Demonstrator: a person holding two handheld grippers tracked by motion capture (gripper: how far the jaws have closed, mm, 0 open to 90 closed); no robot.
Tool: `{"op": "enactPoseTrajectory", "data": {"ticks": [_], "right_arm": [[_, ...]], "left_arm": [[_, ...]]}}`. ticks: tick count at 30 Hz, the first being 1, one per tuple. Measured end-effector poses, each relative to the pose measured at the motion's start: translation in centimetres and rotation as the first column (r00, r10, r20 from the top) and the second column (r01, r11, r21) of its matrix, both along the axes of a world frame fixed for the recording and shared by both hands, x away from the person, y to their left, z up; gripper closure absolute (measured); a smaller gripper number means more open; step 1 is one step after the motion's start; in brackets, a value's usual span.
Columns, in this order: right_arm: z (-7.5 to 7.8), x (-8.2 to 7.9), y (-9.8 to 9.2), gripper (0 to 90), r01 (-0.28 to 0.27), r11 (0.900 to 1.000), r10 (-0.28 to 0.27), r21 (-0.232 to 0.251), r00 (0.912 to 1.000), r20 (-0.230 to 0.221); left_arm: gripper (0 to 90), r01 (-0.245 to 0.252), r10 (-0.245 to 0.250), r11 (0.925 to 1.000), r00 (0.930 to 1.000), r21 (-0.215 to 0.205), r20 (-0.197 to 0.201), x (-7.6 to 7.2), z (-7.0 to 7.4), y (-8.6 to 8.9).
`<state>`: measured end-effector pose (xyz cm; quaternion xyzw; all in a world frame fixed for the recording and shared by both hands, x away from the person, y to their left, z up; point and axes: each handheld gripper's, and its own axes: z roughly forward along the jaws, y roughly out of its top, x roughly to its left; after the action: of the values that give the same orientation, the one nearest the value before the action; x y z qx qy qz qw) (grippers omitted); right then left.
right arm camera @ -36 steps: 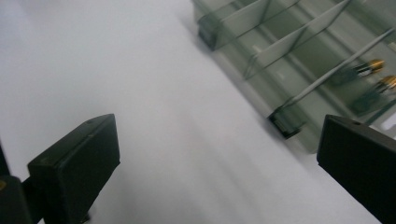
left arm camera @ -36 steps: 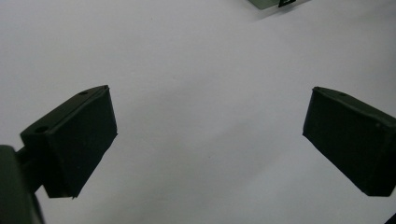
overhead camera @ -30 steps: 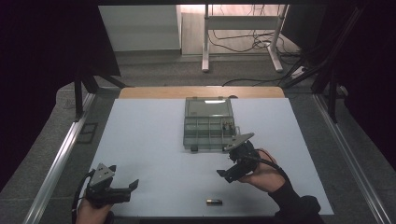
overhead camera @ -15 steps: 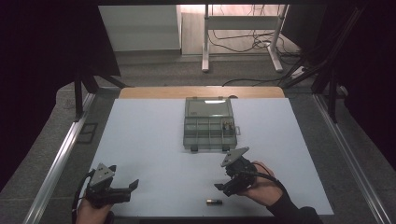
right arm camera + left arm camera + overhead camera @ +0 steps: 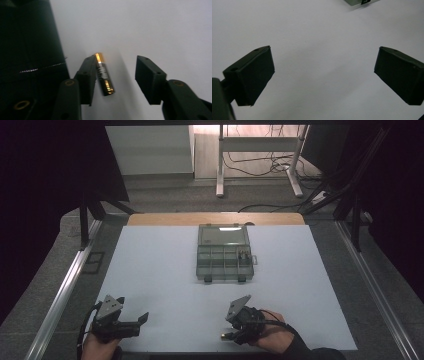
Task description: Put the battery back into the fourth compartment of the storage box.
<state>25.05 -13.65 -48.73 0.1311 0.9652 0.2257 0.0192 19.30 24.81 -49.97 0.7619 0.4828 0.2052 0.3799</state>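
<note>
A black and gold battery (image 5: 103,75) lies on the white table near its front edge, also visible as a small dark piece (image 5: 226,336) in the high view. My right gripper (image 5: 116,75) has come down around it, and its jaws have just been closing. One jaw lies against the battery's side while the other stands a gap away, so nothing is pinched. From above, the right gripper (image 5: 234,331) points down and left at the table. My left gripper (image 5: 136,324) rests at the front left, open and holding nothing, with bare table between its jaws (image 5: 323,72).
A clear grey compartment box (image 5: 223,255) stands open at mid table, lid back, with small parts in a right-hand cell; its corner (image 5: 357,2) shows far off. The white table (image 5: 165,270) ends just beyond the battery, where a dark drop (image 5: 25,50) begins.
The right hand has moved toward the front edge and down from beside the box to the battery, and its jaws have narrowed. The left hand has stayed put.
</note>
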Motion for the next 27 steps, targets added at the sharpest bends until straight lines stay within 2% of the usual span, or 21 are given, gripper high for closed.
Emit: {"op": "enactPoseTrajectory", "data": {"ticks": [4,9,10,18,20,27], "right_arm": [[-0.8,-0.3,0.4,59.0,-0.027,0.999,0.027,-0.031,0.9996,-0.002],[-1.5,-0.2,0.5,74.0,-0.048,0.997,0.046,-0.056,0.9983,-0.036],[-1.6,-0.3,0.6,75.4,-0.051,0.997,0.049,-0.065,0.9984,-0.029],[-1.3,-0.3,0.6,76.4,-0.06,0.997,0.059,-0.05,0.9982,-0.008],[-0.9,-0.1,0.5,76.4,-0.042,0.998,0.042,-0.038,0.9991,0.009],[-0.3,0.3,0.1,76.4,-0.021,1.0,0.021,-0.012,0.9996,0.018]], "left_arm": [[3.5,0.001,-0.001,1.0,1.0,0.002,0.0,0.0,0.0,0.0],[3.5,0.001,-0.001,1.0,1.0,0.003,0.0,0.0,0.0,0.0],[3.5,0.001,-0.001,1.0,1.0,0.003,-0.001,0.0,0.0,0.0],[3.6,0.002,-0.002,1.0,1.0,0.005,-0.003,0.0,0.0,-0.1],[3.6,0.002,-0.002,1.0,1.0,0.005,-0.004,0.0,0.0,-0.1],[3.6,0.001,-0.001,1.0,1.0,0.007,-0.004,0.0,0.0,-0.1]]}}
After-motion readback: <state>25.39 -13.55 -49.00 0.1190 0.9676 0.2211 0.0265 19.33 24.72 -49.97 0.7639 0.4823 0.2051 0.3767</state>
